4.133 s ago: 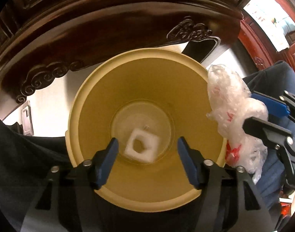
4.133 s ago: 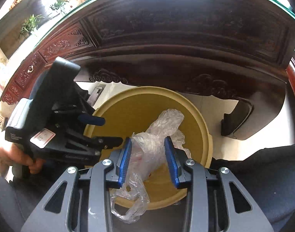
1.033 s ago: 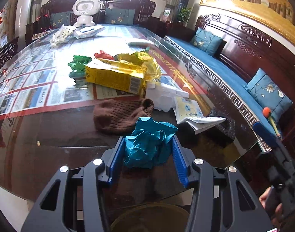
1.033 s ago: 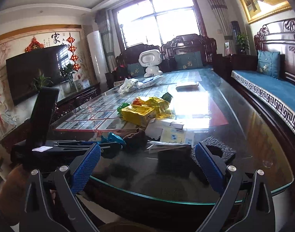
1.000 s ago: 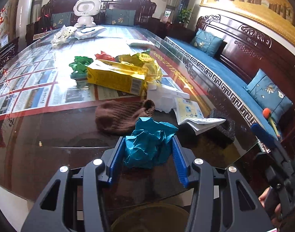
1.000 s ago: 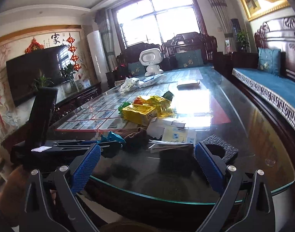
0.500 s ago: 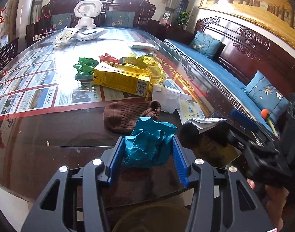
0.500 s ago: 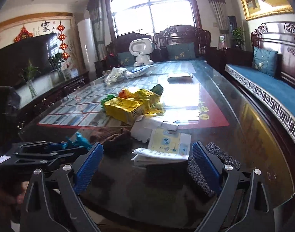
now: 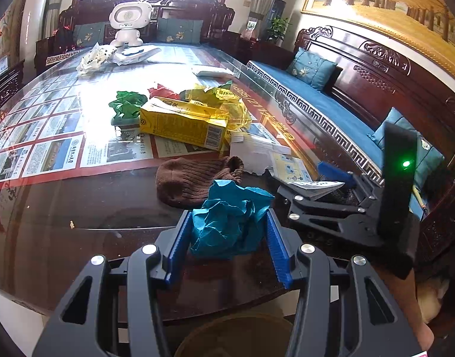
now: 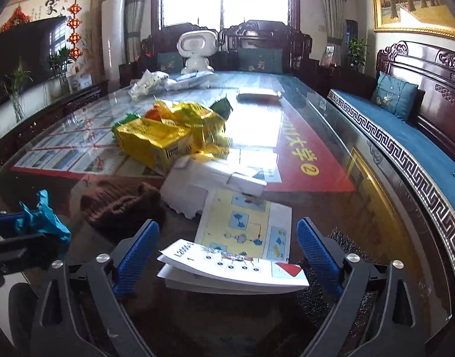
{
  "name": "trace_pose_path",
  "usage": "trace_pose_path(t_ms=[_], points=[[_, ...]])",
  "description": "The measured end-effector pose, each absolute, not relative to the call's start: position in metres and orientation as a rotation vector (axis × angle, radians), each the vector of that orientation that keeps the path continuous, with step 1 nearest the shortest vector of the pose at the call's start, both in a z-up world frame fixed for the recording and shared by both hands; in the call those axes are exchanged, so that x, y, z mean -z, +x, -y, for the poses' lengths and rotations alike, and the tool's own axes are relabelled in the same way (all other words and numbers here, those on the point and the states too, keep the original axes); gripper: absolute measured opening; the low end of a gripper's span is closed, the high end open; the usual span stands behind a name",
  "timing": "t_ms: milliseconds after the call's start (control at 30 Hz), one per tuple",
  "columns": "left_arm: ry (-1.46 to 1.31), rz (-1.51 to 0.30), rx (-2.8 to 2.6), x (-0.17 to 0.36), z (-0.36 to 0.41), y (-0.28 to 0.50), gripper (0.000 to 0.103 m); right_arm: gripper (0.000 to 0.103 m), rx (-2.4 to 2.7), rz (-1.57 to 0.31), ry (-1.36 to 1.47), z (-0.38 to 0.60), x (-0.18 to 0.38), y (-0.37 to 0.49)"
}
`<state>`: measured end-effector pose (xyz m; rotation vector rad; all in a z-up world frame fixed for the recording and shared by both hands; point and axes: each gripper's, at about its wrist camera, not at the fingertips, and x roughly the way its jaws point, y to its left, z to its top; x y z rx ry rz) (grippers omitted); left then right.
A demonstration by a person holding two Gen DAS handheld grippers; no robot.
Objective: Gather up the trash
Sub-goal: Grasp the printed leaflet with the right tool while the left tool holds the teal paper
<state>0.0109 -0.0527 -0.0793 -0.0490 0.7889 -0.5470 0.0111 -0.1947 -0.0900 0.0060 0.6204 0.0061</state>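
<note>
Left gripper (image 9: 229,239): low centre of the left wrist view; blue pads pinching a crumpled teal paper wad (image 9: 232,218) on both flanks, held at the near table edge.
Teal wad, other view: far left of the right wrist frame (image 10: 40,221), between the left gripper's fingers there.
Right gripper (image 10: 227,255): jaws spread wide and closing; a folded instruction leaflet (image 10: 242,244) lies between the pads, neither pad touching it. Seen from the left wrist view at middle right (image 9: 331,184).
Leaflet: flat on the glass tabletop (image 10: 361,184), near corner curled up, lower centre of frame.
Brown knit hat (image 9: 194,180): just behind the teal wad, centre of frame.
White foam piece (image 10: 197,187): beyond the leaflet, touching its far edge.
Yellow carton (image 9: 182,123): mid-table, lying on its side, yellow plastic wrapper (image 9: 224,101) bunched behind it.
Green crumpled paper (image 9: 127,105): left of the carton.
Bin rim (image 9: 236,336): tan, bottom edge of the left wrist view, below the table edge.
White toy robot (image 9: 129,22): far end of the table, upper left.
</note>
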Motion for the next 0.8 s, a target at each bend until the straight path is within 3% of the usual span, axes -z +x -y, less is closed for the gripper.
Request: trace_pose_path(t_ms=[67,133,800], points=[[-0.05,-0.788,0.547,0.08,0.052,0.012,0.05,0.071,-0.014,-0.647,0.029,0.199,0.094,0.014],[-0.053,-0.789,0.548,0.08,0.052,0.012,0.05,0.066,-0.015,-0.644,0.026,0.201,0.095,0.013],[-0.042,-0.774,0.561,0.077,0.053,-0.002,0.051,0.065,-0.11,-0.462,0.082,0.193,0.042,-0.039]])
